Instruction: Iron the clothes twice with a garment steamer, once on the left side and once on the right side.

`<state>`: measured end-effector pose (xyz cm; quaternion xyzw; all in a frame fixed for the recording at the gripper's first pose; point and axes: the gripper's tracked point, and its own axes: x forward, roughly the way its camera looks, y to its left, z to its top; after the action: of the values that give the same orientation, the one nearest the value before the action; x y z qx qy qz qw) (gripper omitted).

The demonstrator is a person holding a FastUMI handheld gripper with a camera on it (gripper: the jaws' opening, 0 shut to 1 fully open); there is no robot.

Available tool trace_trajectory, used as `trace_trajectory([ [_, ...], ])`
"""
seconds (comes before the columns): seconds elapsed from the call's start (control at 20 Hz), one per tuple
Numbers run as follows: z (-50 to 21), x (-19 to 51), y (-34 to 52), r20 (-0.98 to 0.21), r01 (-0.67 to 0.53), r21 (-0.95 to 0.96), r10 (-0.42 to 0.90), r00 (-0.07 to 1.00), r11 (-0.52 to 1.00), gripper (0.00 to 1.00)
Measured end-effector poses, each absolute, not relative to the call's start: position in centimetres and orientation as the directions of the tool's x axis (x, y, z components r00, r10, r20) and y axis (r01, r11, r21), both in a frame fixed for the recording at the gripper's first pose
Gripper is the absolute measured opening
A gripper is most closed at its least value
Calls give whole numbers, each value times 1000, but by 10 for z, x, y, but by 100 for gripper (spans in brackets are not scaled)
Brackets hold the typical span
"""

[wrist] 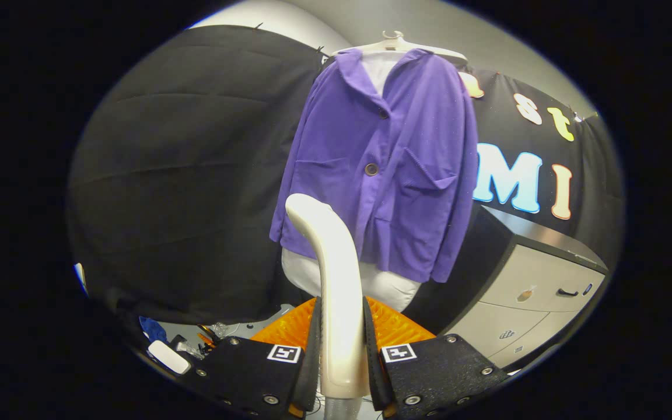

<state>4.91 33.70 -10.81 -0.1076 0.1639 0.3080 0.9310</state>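
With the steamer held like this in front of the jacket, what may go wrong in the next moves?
1. The gripper holds the steamer only low on its smooth handle, so the head may tilt or slip when it presses on the cloth.
2. The jacket hangs loose on a hanger, so it may swing away or slide off.
3. The buttons could catch the head.

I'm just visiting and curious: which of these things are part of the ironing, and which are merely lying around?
For the job: gripper shut on steamer; purple jacket on hanger.
Lying about: cabinet; clutter on floor.
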Motion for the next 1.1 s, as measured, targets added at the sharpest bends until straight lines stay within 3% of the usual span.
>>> trace_trajectory([
  [0.6,-1,42,108,-208,-317,-49,301,931,947,36],
  [0.9,27,4,22,-126,-224,-1,222,967,975,36],
  [1.1,23,-19,-15,-139,-197,8,197,971,980,36],
])
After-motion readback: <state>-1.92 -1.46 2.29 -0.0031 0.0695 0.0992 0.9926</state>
